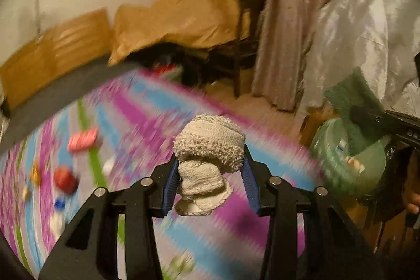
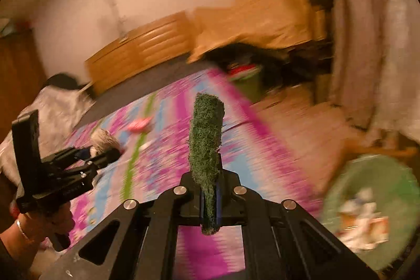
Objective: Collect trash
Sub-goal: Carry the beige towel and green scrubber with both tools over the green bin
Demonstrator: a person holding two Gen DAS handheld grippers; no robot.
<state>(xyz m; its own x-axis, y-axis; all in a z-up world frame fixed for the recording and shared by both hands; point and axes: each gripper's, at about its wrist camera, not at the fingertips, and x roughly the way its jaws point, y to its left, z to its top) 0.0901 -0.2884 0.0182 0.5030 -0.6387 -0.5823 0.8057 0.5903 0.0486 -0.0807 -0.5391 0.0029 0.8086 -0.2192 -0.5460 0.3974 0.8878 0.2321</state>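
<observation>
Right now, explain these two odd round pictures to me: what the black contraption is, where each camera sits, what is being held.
No robot: a person carries a hand-held clamp in each hand, with a wide-angle camera on each looking along its fingers. The left camera shows the left gripper shut on a rolled cream cloth. The right camera shows the right gripper shut on a green scouring pad. Below lies a pink and blue patterned mat with small blurred litter, and a green bin already holding scraps.
</observation>
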